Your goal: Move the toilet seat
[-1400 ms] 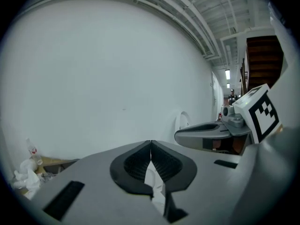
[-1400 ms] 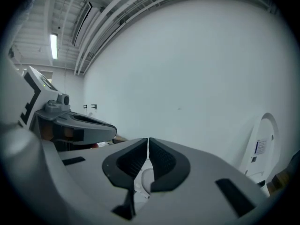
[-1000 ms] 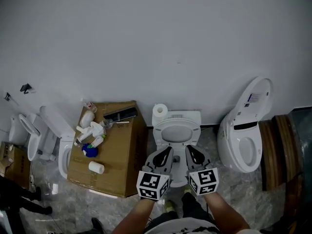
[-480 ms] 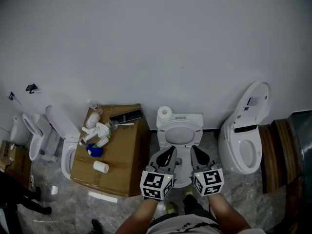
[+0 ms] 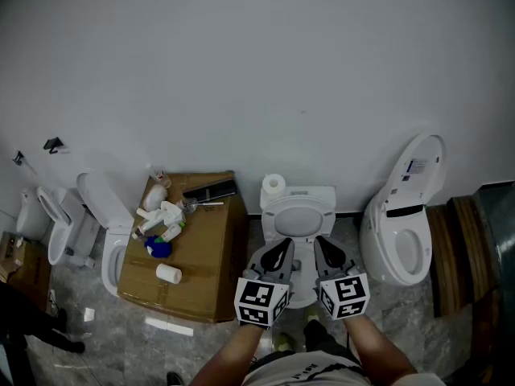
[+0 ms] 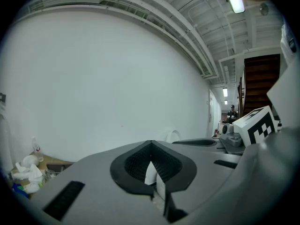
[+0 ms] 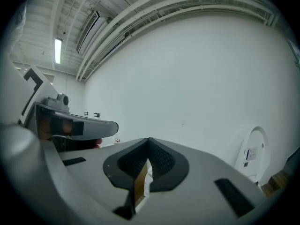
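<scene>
The white toilet [image 5: 298,240] stands against the wall in the middle of the head view, its seat [image 5: 299,219] lying flat over the bowl. My left gripper [image 5: 284,248] and right gripper [image 5: 321,244] hover side by side just above the bowl's front, both pointing at the wall. Neither touches the seat. In the left gripper view the left gripper [image 6: 151,148] has its jaws shut with nothing between them. The right gripper [image 7: 149,144] is likewise shut and empty in its own view, with the left gripper's body [image 7: 79,125] beside it.
A toilet roll [image 5: 273,185] sits by the tank. Left of the toilet stands a cardboard box [image 5: 201,252] with bottles and rolls on top. Another toilet with a raised lid [image 5: 406,215] stands at the right, more toilets [image 5: 100,232] at the left, wooden steps [image 5: 463,248] at far right.
Both grippers sit slightly lower and further right in the head view than a second ago. They stay shut and empty. The toilet seat has not moved.
</scene>
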A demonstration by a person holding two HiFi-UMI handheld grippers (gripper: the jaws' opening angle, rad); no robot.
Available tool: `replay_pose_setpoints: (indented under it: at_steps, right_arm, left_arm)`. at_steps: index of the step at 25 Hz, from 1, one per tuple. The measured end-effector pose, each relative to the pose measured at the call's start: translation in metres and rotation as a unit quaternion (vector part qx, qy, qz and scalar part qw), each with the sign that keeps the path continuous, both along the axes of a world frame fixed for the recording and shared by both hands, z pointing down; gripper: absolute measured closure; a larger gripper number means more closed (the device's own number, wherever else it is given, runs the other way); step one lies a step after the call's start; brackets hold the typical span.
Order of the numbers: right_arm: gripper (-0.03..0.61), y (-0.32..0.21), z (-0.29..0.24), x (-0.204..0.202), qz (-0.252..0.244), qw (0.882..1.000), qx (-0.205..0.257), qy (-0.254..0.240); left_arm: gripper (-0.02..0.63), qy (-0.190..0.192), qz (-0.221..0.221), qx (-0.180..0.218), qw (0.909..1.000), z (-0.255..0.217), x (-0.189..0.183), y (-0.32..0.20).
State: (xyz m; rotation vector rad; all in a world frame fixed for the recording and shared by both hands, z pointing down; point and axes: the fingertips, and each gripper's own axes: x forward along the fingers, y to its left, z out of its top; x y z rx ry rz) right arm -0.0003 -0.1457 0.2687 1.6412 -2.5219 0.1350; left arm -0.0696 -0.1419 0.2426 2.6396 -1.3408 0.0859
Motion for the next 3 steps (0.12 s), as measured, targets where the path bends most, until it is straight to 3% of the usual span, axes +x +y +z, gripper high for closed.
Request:
replay_pose_setpoints:
  at_steps: [3]
  right_arm:
    - [0.564,0.0013,-0.0029,-0.0062,-0.002,1.0,0.001,0.002]
  left_arm:
    - [0.604,0.002,0.002,0.001,1.0,-0.0025,-0.0042,0.0014]
